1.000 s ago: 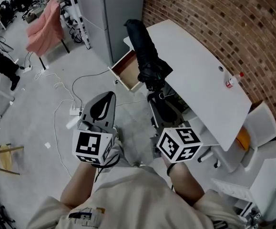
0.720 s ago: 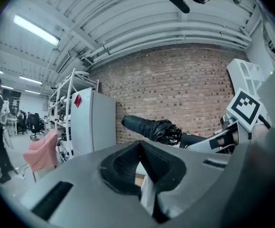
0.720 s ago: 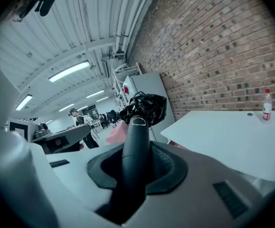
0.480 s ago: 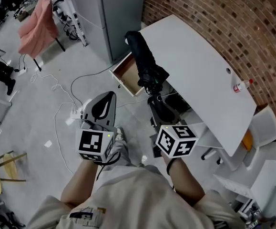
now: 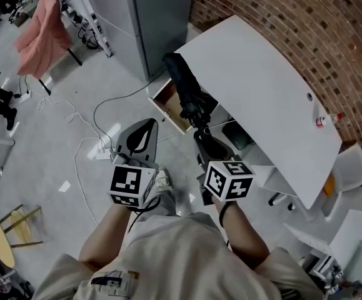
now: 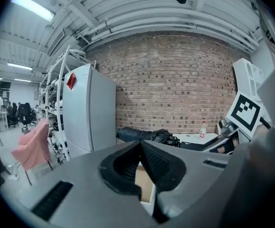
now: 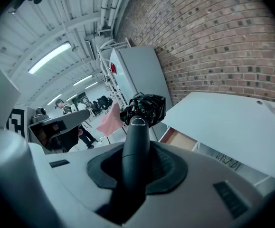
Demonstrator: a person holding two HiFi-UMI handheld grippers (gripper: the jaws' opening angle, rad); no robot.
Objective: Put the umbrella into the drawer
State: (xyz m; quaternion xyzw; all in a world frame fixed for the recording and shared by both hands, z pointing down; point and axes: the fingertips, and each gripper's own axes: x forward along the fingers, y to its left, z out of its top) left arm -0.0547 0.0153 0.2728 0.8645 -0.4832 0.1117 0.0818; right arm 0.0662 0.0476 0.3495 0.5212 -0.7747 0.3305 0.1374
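The black folded umbrella (image 5: 186, 86) sticks out forward from my right gripper (image 5: 204, 136), which is shut on its dark handle (image 7: 136, 144). Its bundled canopy (image 7: 144, 109) hangs in the air beside the white table's edge. Below it a drawer (image 5: 167, 104) with a light wooden inside stands pulled open under the table's end; the drawer (image 7: 177, 137) lies to the right of the canopy in the right gripper view. My left gripper (image 5: 142, 130) hovers over the floor left of the umbrella, shut and holding nothing. In the left gripper view the umbrella (image 6: 146, 136) lies across behind the jaw tips (image 6: 139, 144).
The white table (image 5: 256, 80) runs along a brick wall, with a small bottle (image 5: 326, 120) at its far end. A tall grey cabinet (image 5: 137, 17) stands just beyond the drawer. Cables (image 5: 87, 124) trail on the floor, a pink cloth (image 5: 40, 27) hangs at upper left.
Both grippers have moved forward and lower toward the table. The umbrella came with the right one, and its far end now lies over the open drawer's right side in the head view.
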